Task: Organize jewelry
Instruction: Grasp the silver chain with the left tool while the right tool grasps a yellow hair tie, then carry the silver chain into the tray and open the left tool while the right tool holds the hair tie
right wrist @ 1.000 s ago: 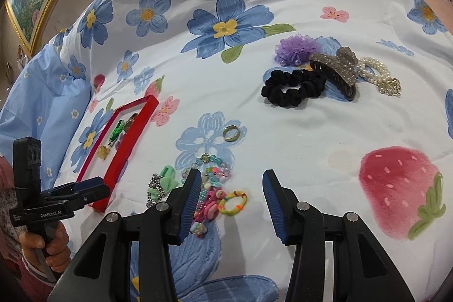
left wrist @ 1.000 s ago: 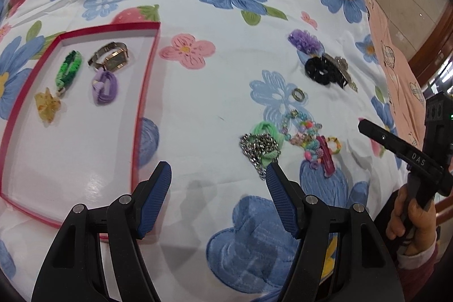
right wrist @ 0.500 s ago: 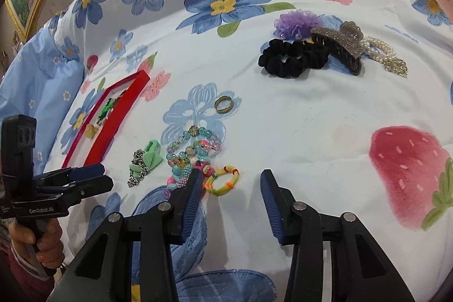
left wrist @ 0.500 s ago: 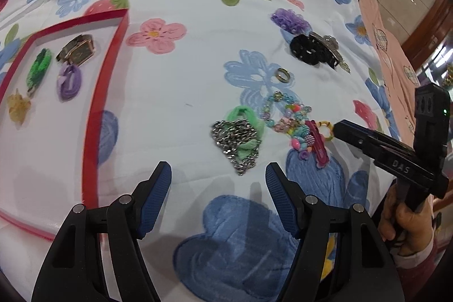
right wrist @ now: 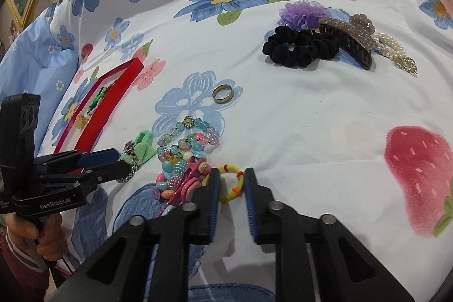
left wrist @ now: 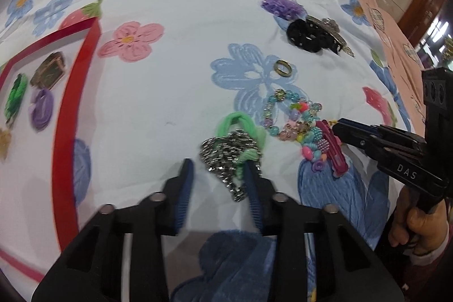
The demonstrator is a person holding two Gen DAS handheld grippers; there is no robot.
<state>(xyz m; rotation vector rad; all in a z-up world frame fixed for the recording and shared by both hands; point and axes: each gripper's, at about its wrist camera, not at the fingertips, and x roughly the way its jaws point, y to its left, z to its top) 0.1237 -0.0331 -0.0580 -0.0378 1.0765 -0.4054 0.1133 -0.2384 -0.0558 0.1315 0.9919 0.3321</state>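
Note:
On the flowered sheet, a silver chain tangled with a green hair tie (left wrist: 230, 150) lies between the fingers of my left gripper (left wrist: 218, 170). Its jaws are closing; the right finger touches the chain and the left one stands clear. That gripper (right wrist: 114, 162) shows at the chain's left end in the right wrist view. My right gripper (right wrist: 231, 184) is low over a yellow hair ring (right wrist: 233, 181), jaws closing. Part of the band sits between them and the rest pokes out past the left finger. The right gripper's tip (left wrist: 338, 129) is beside a pink clip (left wrist: 332, 150).
A red-rimmed tray (left wrist: 75, 104) at the left holds a watch (left wrist: 49, 70), a green tie (left wrist: 15, 95) and a purple tie (left wrist: 42, 109). Bead bracelets (right wrist: 187, 140) and a gold ring (right wrist: 223, 94) lie mid-sheet. A black scrunchie (right wrist: 300, 50), a purple flower (right wrist: 301, 13), a glitter claw clip (right wrist: 354, 36) and pearls (right wrist: 393, 50) lie farther back.
Both grippers have come down toward the sheet and narrowed their jaws. The left one shifted right, from beside the tray to the chain; the right one dropped onto the yellow ring.

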